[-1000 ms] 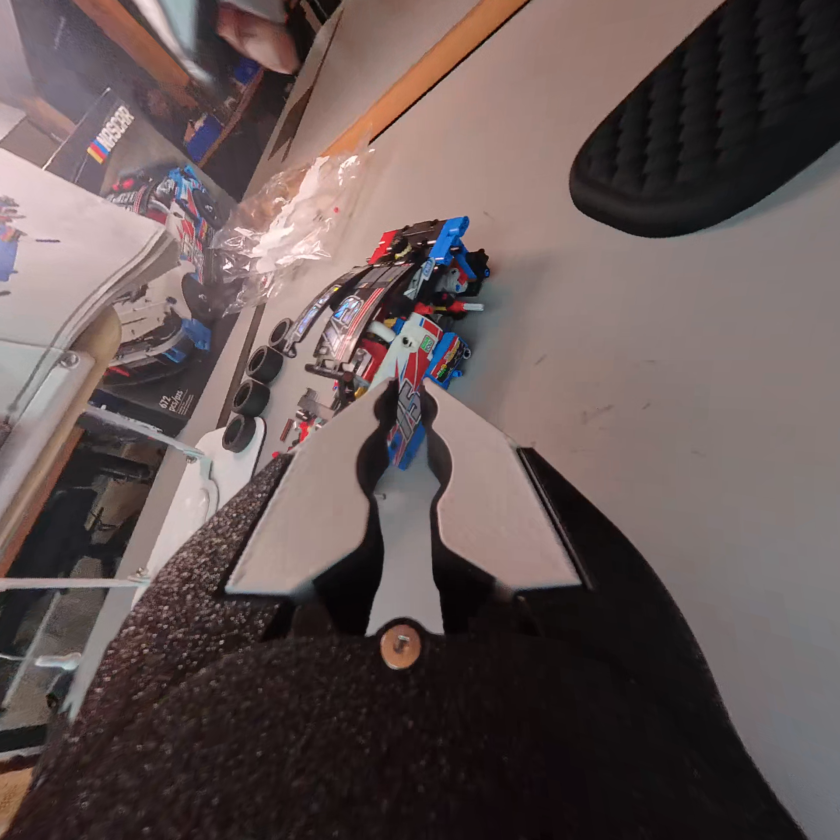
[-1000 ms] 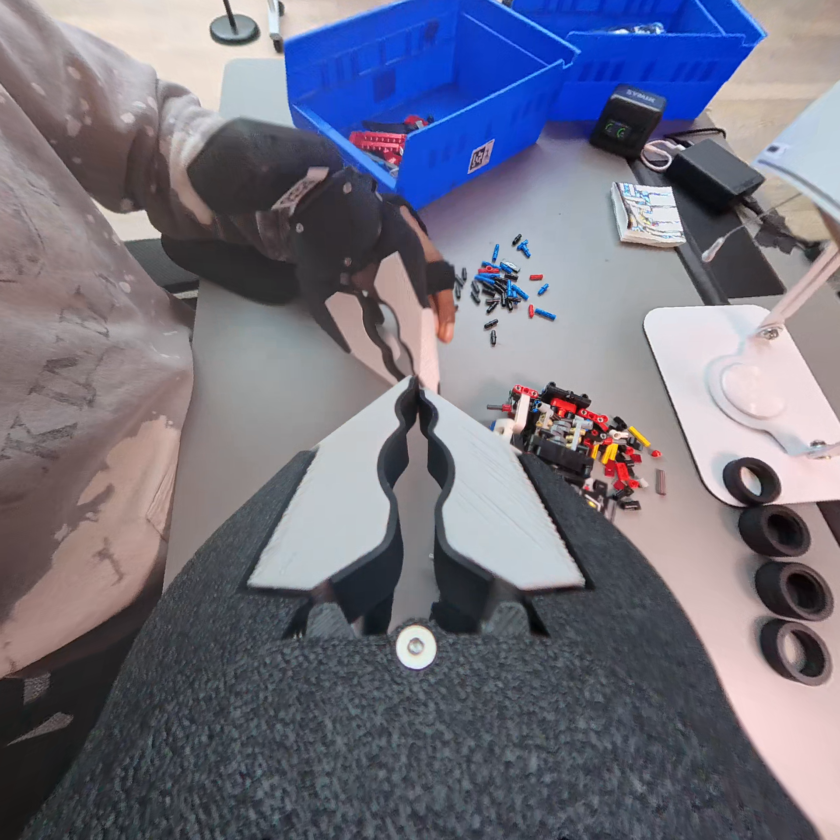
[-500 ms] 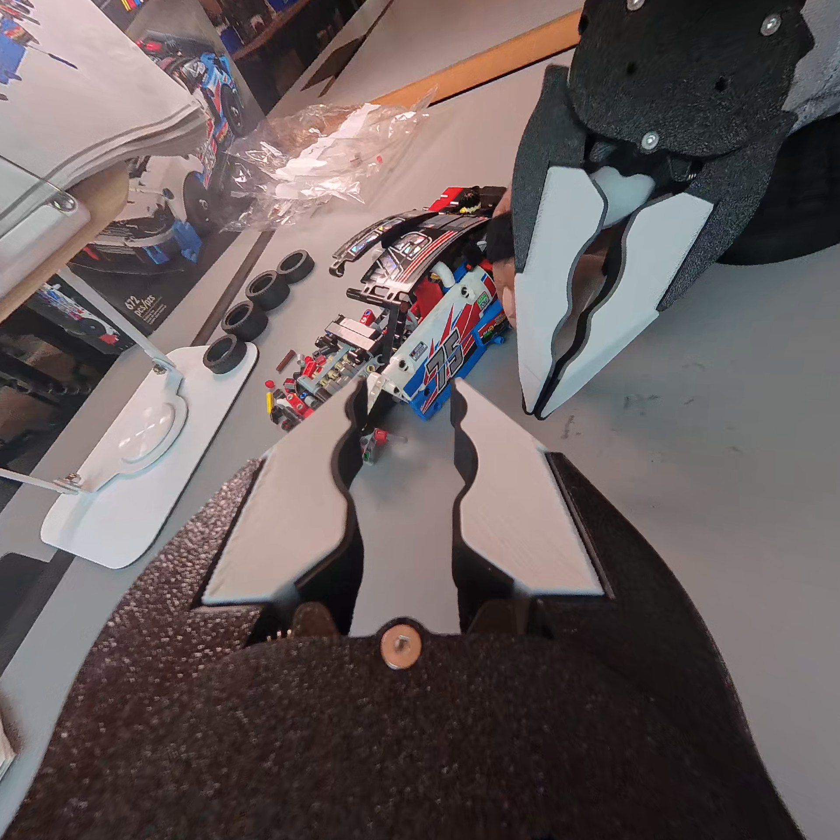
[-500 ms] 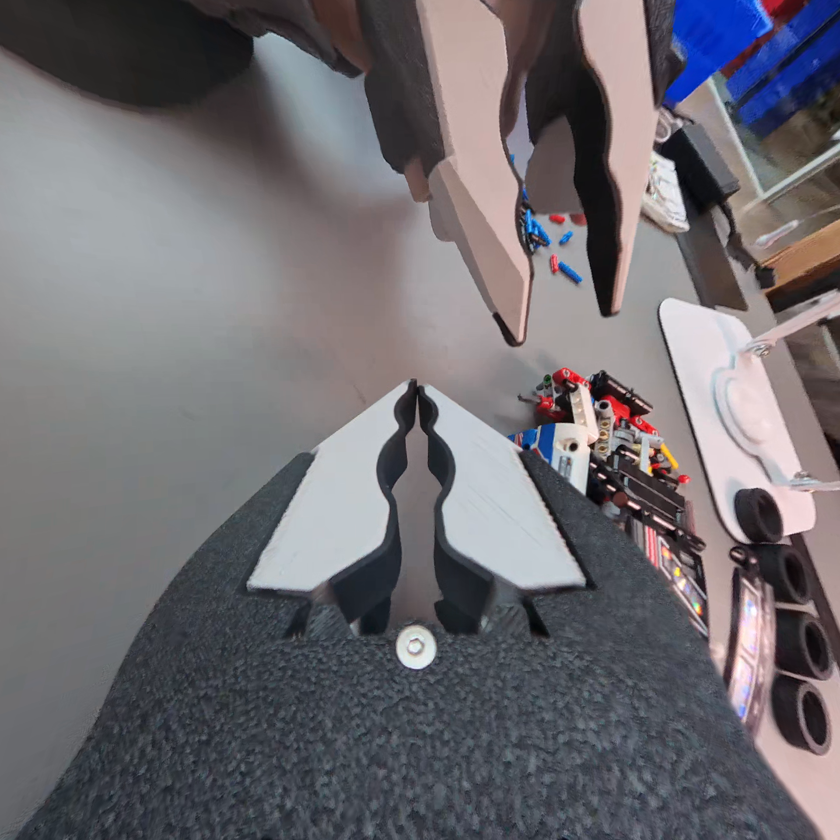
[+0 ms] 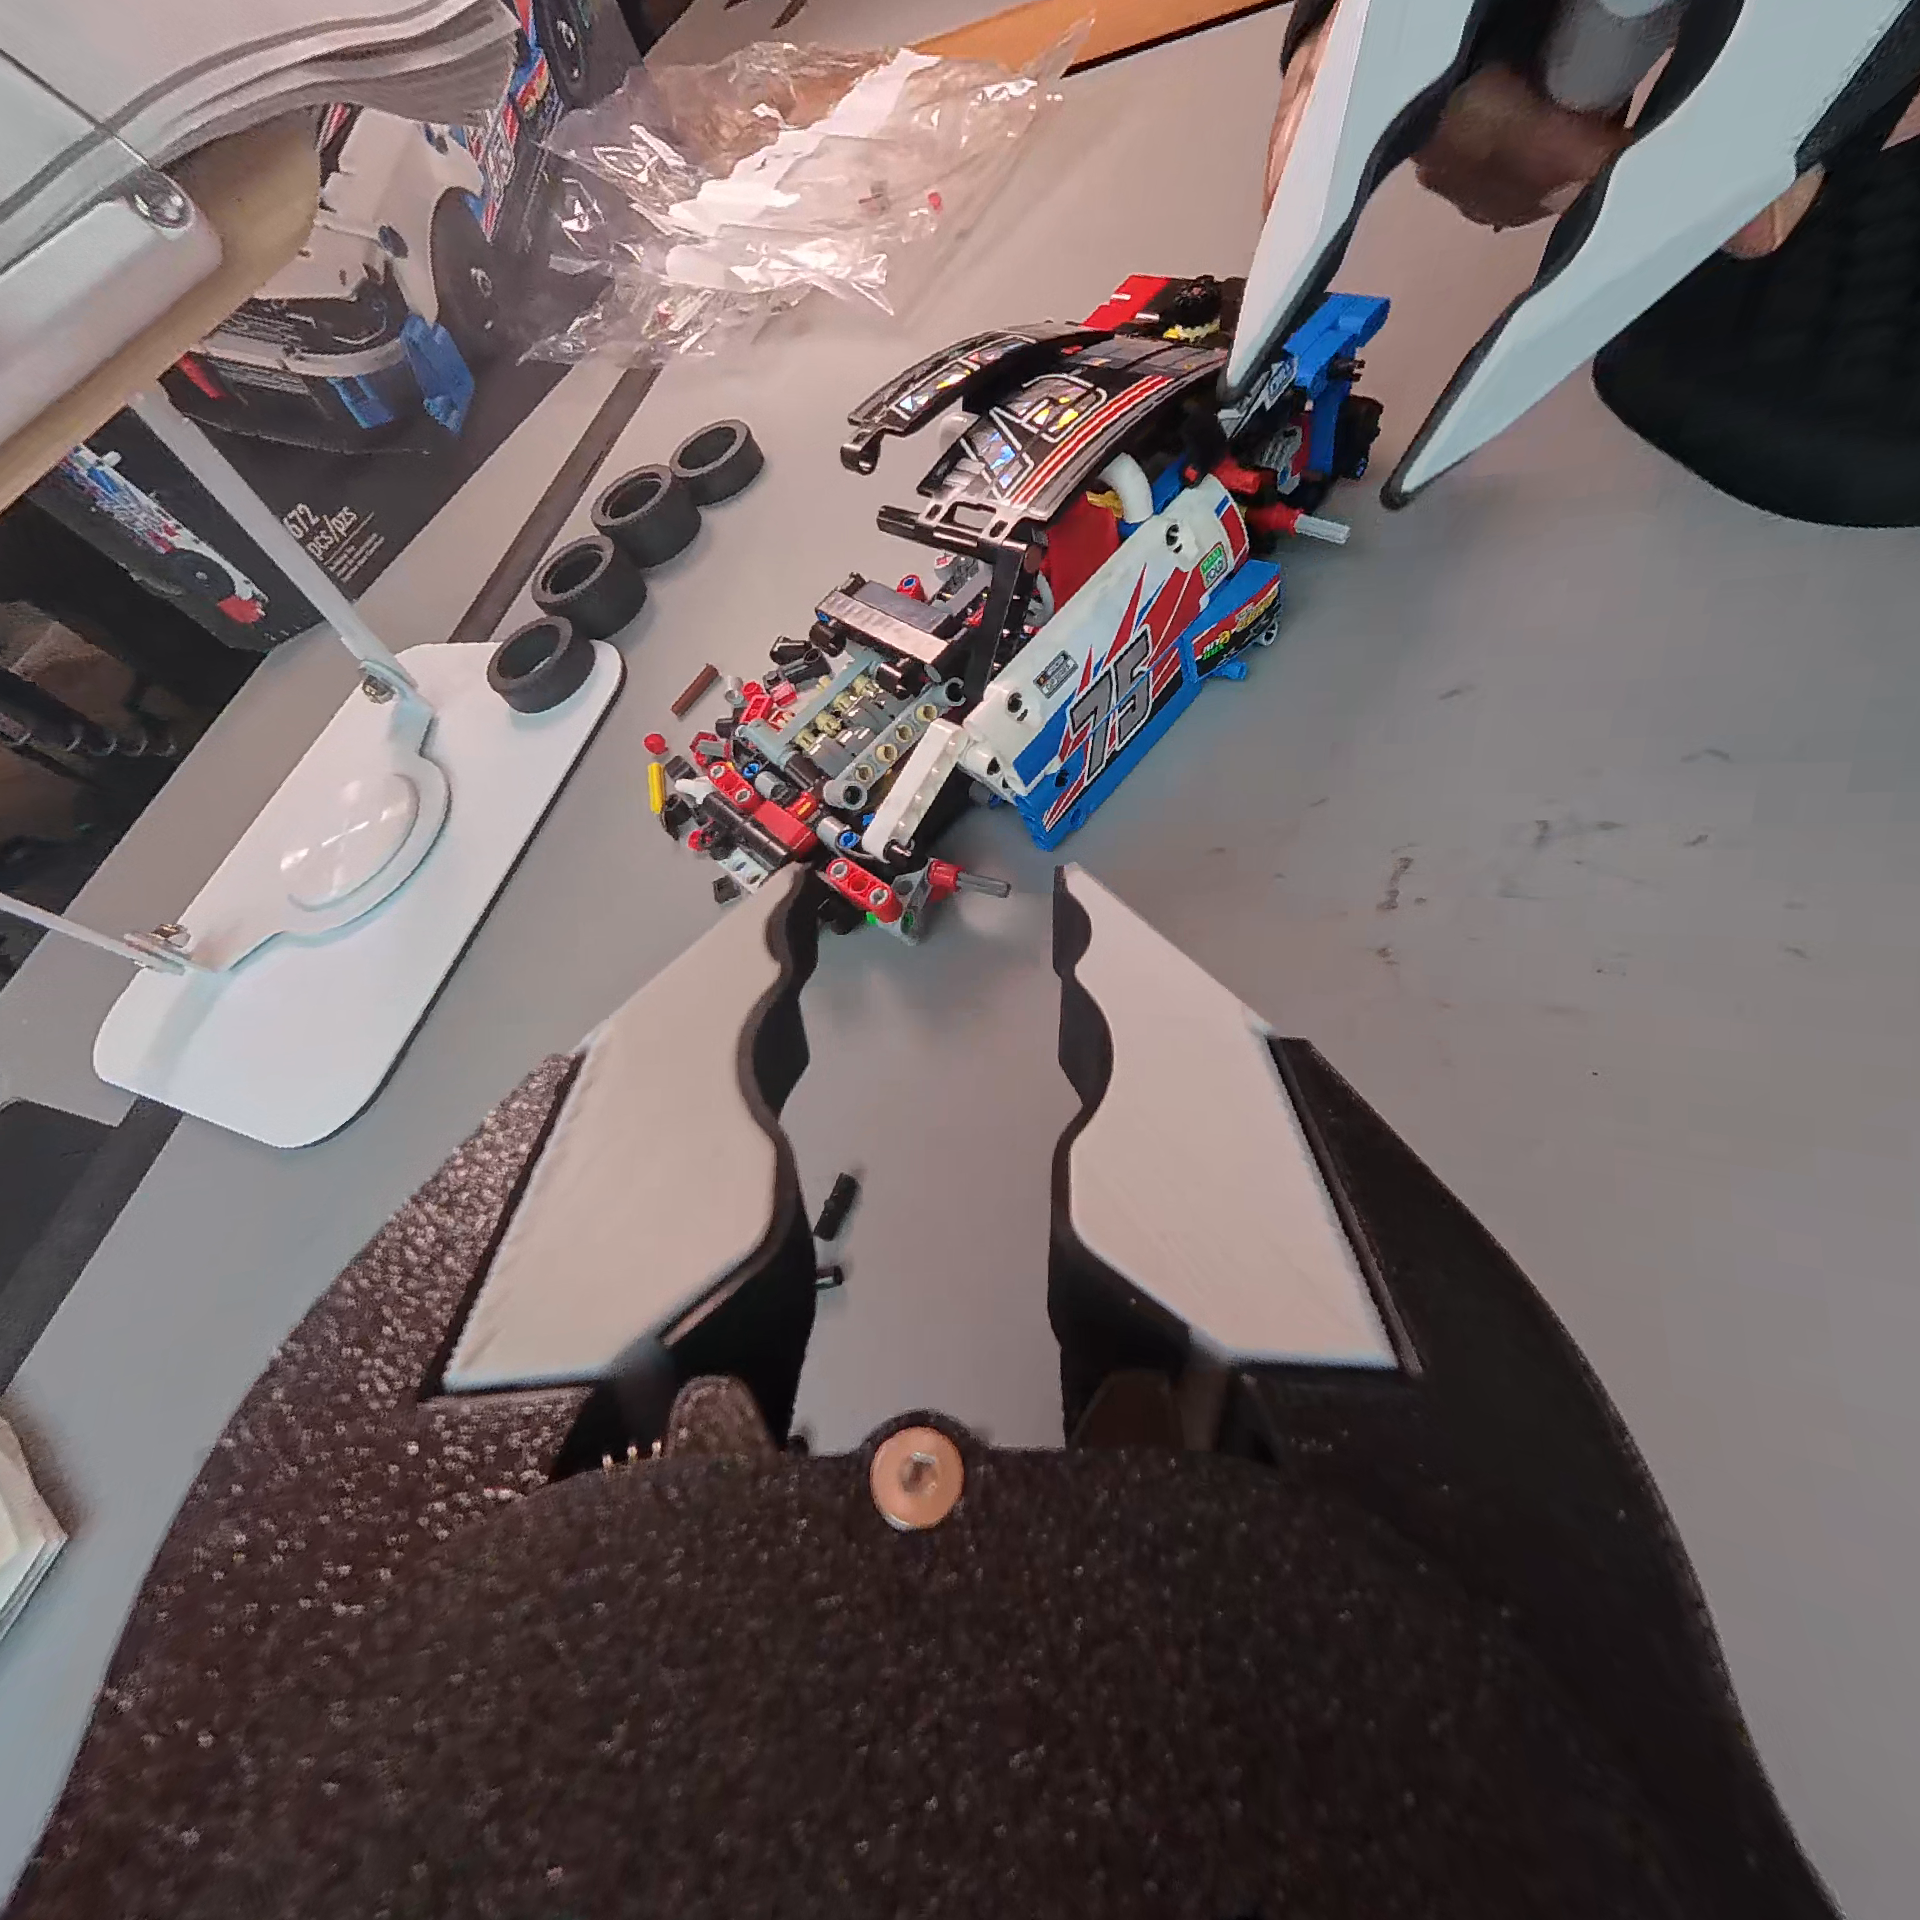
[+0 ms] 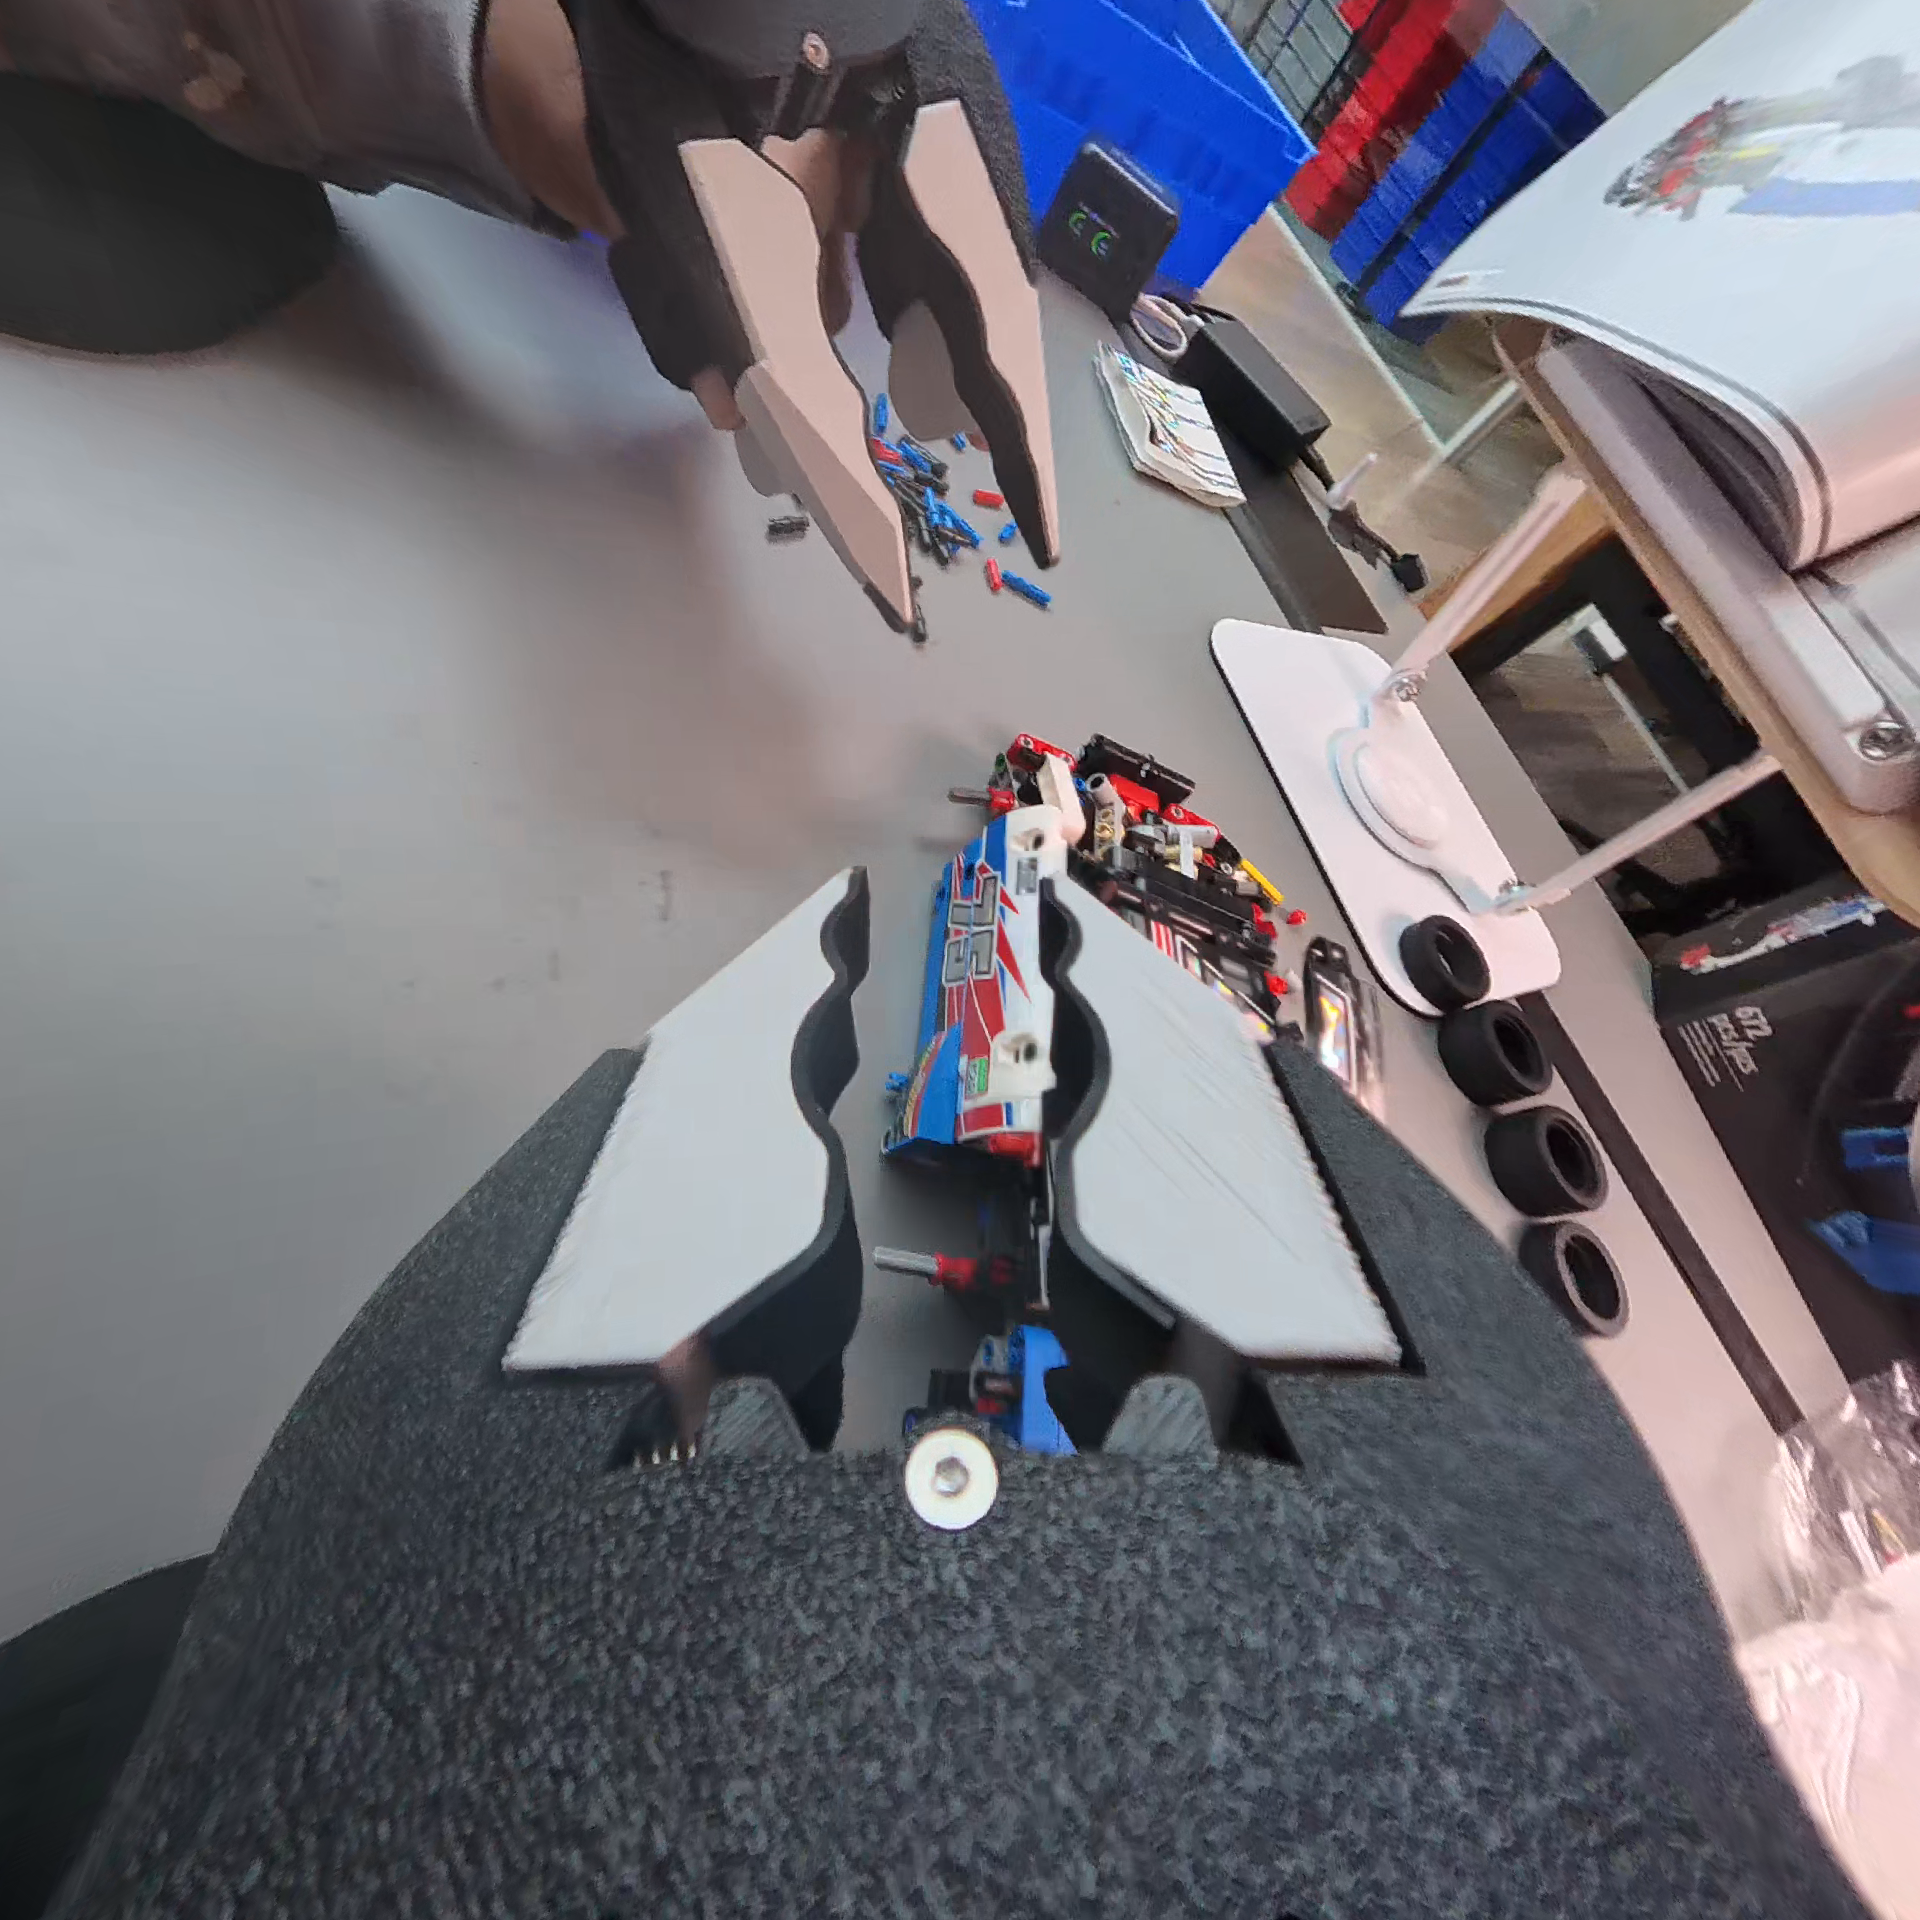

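A partly built toy brick race car [image 5: 1039, 644], white, blue and red with a black roof, lies on the grey table [image 5: 1558, 935]. My left gripper [image 5: 930, 894] is open and empty, its tips just short of the car's bare front end; a small black pin [image 5: 840, 1195] lies between its fingers. My right gripper [image 6: 951, 894] is open and reaches over the car [image 6: 987, 997] from its rear, a finger on either side of the blue and white side panel. It shows in the left wrist view [image 5: 1320, 436] over the car's tail. The left gripper [image 6: 977, 582] shows beyond the car.
Several black tyres [image 5: 623, 520] lie in a row beside a white stand base [image 5: 312, 883]. Loose pins [image 6: 935, 509] are scattered under the left gripper. A crumpled plastic bag [image 5: 790, 197], the set's box [image 5: 312, 364], blue bins [image 6: 1122, 104] and a booklet [image 6: 1714, 208] ring the table. About 11 cm separates my left fingertips from my right. The left tips stand about 30 cm off the white stand base [image 5: 312, 883]. The right camera catches it too, in the right wrist view [image 6: 1386, 760].
My left gripper has opened and drawn back from the car's side panel. My right gripper has gone from shut to open and moved down over the car's rear.
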Demonstrator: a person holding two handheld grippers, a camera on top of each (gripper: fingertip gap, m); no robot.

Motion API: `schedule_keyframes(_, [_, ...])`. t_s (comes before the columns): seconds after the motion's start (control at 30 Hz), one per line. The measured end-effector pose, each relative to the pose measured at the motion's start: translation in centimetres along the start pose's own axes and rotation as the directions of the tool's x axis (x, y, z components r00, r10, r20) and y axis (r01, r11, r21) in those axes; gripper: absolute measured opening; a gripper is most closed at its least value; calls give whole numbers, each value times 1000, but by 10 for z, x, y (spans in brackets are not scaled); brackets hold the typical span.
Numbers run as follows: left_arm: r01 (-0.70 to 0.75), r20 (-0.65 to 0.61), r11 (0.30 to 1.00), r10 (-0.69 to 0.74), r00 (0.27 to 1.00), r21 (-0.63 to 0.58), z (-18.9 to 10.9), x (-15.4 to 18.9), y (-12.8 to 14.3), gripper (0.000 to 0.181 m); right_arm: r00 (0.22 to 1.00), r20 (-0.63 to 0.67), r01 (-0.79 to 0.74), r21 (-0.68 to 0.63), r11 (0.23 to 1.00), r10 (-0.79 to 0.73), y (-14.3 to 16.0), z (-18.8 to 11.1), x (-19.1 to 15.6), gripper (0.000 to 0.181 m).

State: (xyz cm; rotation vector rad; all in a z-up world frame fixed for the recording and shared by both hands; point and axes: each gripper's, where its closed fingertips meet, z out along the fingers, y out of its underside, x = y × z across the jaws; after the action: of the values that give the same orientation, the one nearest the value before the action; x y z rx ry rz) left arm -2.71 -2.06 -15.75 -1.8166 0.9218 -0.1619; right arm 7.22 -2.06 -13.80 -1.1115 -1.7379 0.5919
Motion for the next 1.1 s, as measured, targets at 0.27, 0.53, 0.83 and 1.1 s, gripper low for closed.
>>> schedule_keyframes(0.27, [107, 24, 993, -108, 994, 45, -8, -17, -1, 44, 996, -66, -65, -18, 998, 64, 12, -18, 19, 32])
schedule_keyframes(0.53, [519, -206, 741, -480, 853, 425, -66, -58, -47, 52, 963, -69, -251, 103, 962, 259, 8, -37, 37, 31])
schedule_keyframes(0.83, [446, -167, 675, -438, 883, 588, -124, -74, -79, 56, 937, -58, -335, 145, 931, 346, 13, -44, 40, 31])
schedule_keyframes(1.1, [387, -74, 672, -444, 893, 631, -153, -75, -82, 51, 936, -49, -338, 152, 929, 349, 14, -43, 38, 31])
